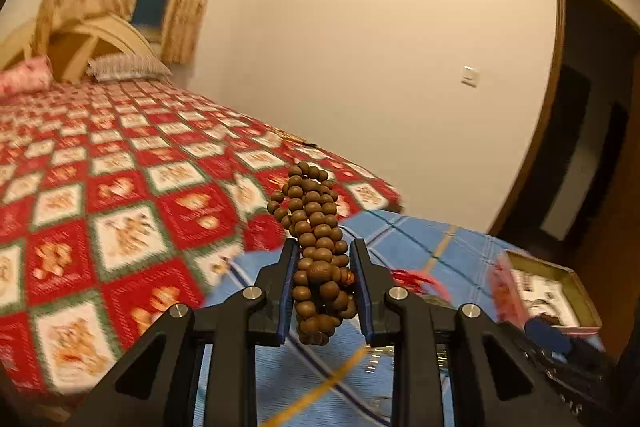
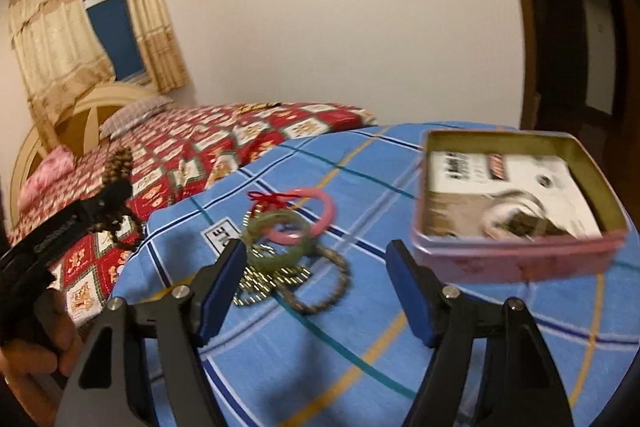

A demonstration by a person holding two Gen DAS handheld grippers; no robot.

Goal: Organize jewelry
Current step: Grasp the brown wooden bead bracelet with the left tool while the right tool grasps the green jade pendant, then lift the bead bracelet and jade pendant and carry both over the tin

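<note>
My left gripper [image 1: 323, 259] is shut on a bunched strand of brown wooden beads [image 1: 316, 227] and holds it up in the air over the blue cloth; it also shows at the left of the right wrist view [image 2: 116, 187] with the beads [image 2: 118, 163] sticking out. My right gripper [image 2: 316, 255] is open and empty, low over the blue checked cloth [image 2: 360, 327]. Just ahead of it lie a pink bangle [image 2: 310, 213], a green bangle [image 2: 276, 243], a braided bracelet [image 2: 324, 287] and a gold beaded piece [image 2: 264, 281]. A pink tin [image 2: 516, 259] stands open at the right.
The tin holds a printed card [image 2: 504, 195] and also shows in the left wrist view [image 1: 548, 291]. A bed with a red patterned quilt [image 1: 120, 187] lies behind and left. A doorway [image 2: 568, 27] is at the right. A red cord [image 2: 266, 199] is tied by the bangles.
</note>
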